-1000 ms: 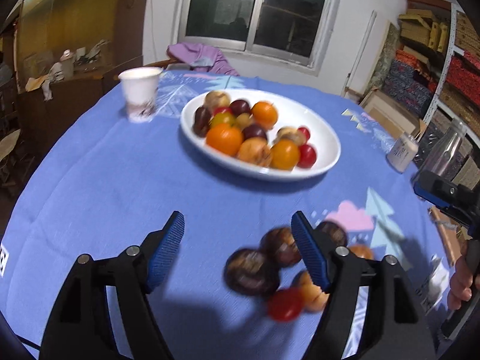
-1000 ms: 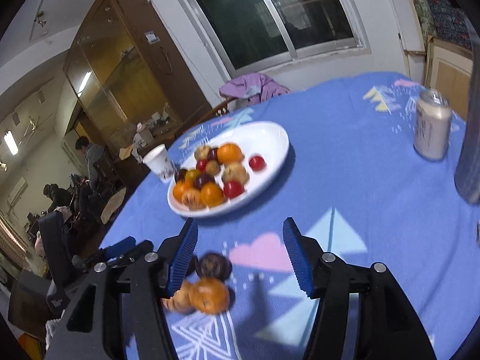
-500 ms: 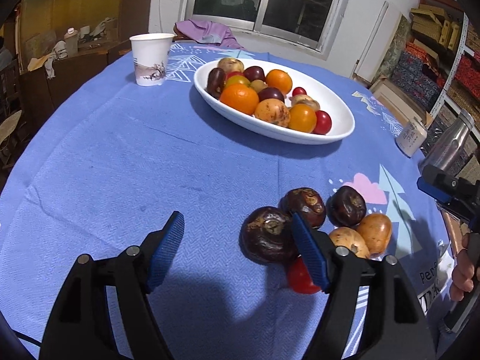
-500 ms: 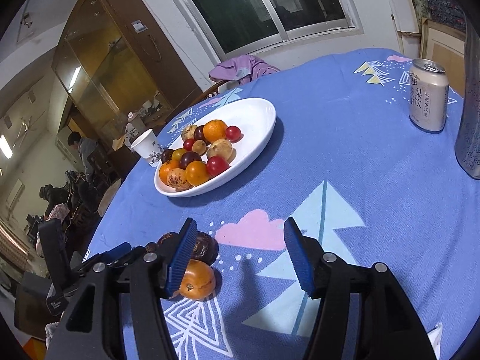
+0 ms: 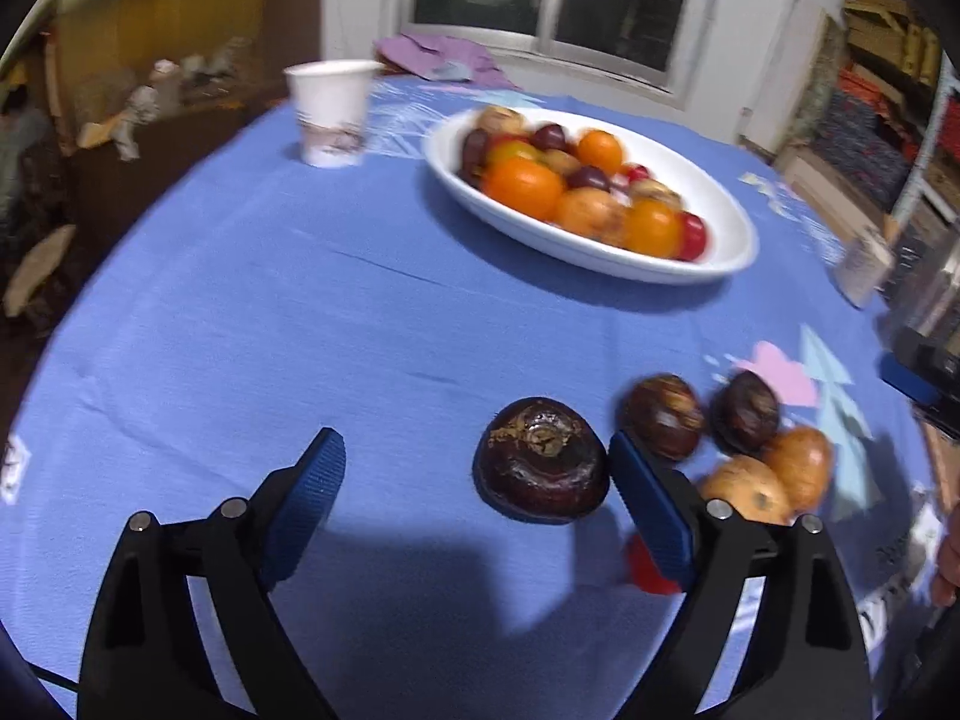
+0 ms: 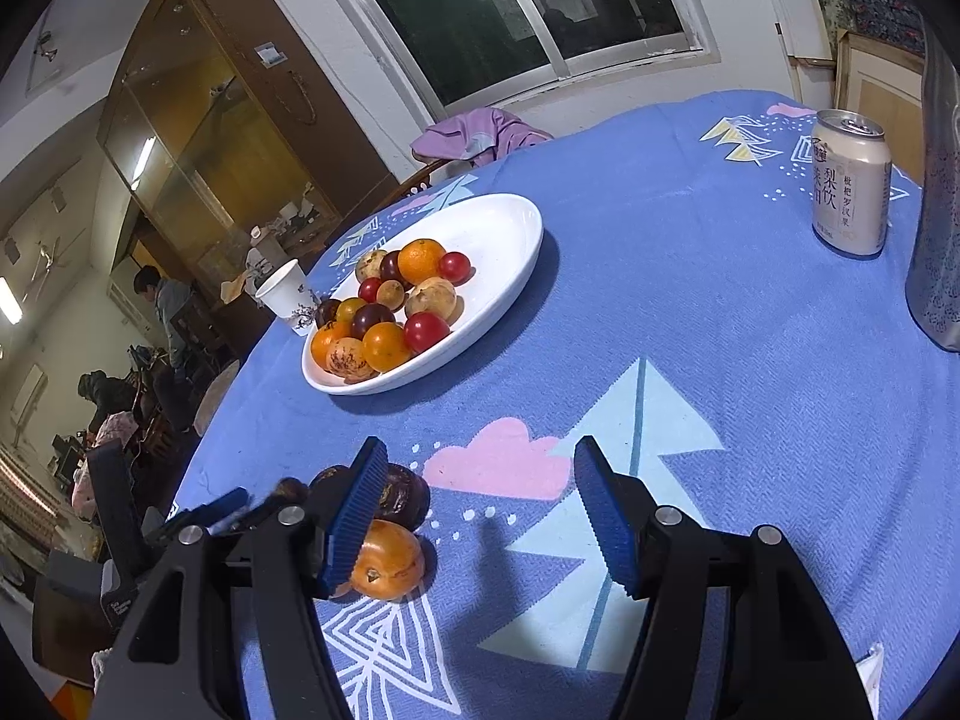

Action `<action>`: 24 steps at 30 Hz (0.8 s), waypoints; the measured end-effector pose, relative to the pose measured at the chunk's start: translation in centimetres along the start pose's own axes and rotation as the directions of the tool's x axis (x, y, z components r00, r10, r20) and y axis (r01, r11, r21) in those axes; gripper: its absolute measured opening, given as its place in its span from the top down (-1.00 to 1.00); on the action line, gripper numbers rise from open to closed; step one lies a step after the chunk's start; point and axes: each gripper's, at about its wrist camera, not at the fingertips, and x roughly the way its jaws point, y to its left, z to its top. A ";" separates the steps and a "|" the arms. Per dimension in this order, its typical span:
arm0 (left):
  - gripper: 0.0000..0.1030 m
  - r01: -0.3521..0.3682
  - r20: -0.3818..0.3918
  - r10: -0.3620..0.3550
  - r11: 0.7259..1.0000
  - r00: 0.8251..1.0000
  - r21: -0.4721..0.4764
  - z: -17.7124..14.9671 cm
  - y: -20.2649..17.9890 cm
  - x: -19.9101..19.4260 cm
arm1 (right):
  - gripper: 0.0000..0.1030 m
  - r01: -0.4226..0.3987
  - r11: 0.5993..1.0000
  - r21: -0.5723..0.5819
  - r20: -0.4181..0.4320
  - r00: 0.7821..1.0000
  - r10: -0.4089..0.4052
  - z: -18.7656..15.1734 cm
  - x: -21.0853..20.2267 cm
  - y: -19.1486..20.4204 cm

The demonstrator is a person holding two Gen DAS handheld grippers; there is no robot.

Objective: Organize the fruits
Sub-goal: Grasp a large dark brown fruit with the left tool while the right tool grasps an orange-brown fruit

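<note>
A large dark round fruit (image 5: 543, 468) lies on the blue cloth between the jaws of my left gripper (image 5: 474, 480), close to the right pad and not pressed. The jaws are opening. Beside it sit two smaller dark fruits (image 5: 660, 417), two orange-brown fruits (image 5: 798, 468) and a red one (image 5: 648, 564), half hidden by the finger. A white plate (image 5: 720, 264) holds several oranges, red and dark fruits. My right gripper (image 6: 480, 516) hovers over the cloth, its jaws opening with nothing between them. An orange fruit (image 6: 387, 561) and a dark fruit (image 6: 408, 495) lie just beyond its left pad.
A paper cup (image 5: 330, 114) stands left of the plate (image 6: 510, 300). A drink can (image 6: 849, 192) and a tall grey bottle (image 6: 942, 210) stand at the table's right side. A purple cloth (image 6: 480, 132) hangs on a chair at the far edge. People are in the room at left.
My left jaws have spread wider, and the large dark fruit now lies between them instead of in front of the right pad. The right jaws have widened slightly.
</note>
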 end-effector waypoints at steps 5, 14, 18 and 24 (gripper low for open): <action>-0.71 0.045 -0.001 -0.045 0.988 0.999 -0.149 0.5 3.4 0.0 | -0.27 -0.010 1.000 0.008 0.004 1.000 0.010 0.0 -0.2 -0.1; -0.54 0.116 -0.016 -0.119 0.986 0.993 -0.120 0.2 2.4 0.7 | -0.27 -0.051 0.998 -0.030 -0.038 0.998 0.050 -0.3 0.3 1.2; -0.51 0.123 -0.015 -0.125 0.986 0.992 -0.109 0.4 1.9 1.0 | -0.27 -0.054 0.997 -0.048 -0.048 0.998 0.052 -0.4 0.5 1.7; -0.32 0.034 -0.020 -0.034 0.999 0.999 -0.021 0.5 0.3 1.4 | -0.27 -0.060 0.993 -0.098 -0.091 0.994 0.051 -1.5 1.2 3.0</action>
